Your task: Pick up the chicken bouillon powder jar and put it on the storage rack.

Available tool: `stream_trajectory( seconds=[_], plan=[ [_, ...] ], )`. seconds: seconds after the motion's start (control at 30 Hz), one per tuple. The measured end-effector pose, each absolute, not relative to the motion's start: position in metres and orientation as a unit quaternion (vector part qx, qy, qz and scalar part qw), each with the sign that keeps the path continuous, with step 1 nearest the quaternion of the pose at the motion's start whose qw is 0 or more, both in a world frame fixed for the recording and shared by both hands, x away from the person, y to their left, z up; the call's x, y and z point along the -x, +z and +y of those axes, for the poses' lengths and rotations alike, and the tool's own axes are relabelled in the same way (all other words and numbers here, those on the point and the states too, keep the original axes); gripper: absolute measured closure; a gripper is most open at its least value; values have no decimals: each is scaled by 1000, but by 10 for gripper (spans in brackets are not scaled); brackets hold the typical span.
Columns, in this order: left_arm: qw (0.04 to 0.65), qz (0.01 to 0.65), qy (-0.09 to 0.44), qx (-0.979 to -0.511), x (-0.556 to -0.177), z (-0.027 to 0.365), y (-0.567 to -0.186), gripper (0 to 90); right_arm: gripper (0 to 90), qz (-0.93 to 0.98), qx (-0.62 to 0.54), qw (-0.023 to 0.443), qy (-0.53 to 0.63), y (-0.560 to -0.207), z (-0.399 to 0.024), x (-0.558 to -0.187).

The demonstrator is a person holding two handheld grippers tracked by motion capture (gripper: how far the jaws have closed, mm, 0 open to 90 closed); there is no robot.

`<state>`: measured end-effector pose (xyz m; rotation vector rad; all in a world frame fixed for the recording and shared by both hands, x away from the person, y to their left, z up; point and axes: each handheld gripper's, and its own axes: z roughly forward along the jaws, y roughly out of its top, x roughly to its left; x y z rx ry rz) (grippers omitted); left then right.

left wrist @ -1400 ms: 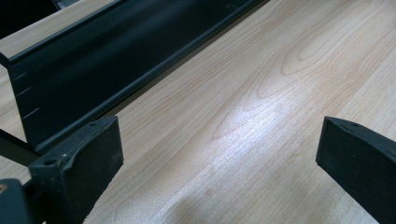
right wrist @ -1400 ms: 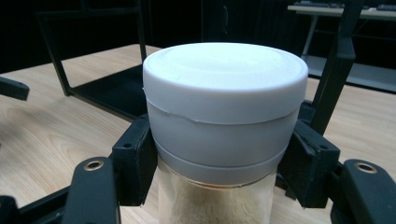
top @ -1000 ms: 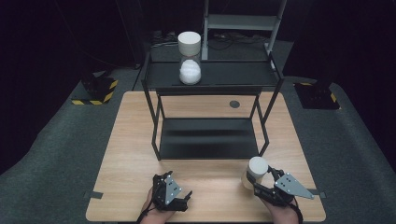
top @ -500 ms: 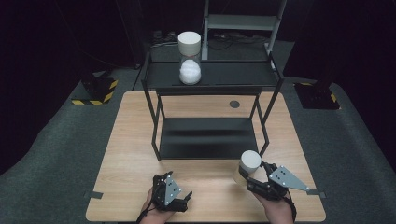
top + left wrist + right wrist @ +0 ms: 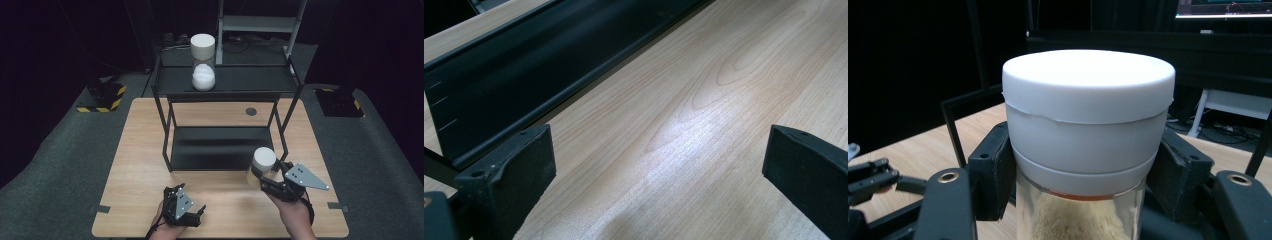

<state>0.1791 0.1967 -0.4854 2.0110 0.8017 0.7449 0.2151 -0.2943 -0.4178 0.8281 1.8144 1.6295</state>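
The right gripper (image 5: 261,176) clamps the jar (image 5: 261,165) upright before the rack (image 5: 227,90), probably to shelve it; the left gripper (image 5: 192,217) rests open.

Jar (image 5: 261,165) in the right gripper (image 5: 260,172): white lid, clear glass, tan powder inside. Right gripper: black jaws, grey plate. Left gripper (image 5: 192,216): black. Table (image 5: 140,150) beneath both: pale wood grain. Shelf (image 5: 225,150) ahead of them: black. Second jar (image 5: 203,69) beyond: white lid, white contents.
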Motion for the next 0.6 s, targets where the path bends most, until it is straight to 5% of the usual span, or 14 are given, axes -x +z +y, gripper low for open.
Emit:
stream_trajectory(
  seconds=[0.6],
  plan=[
    [415,312,293,-803,-180,199,-485,9,343,664,-310,289,616,-379,-290,-240]
  ],
)
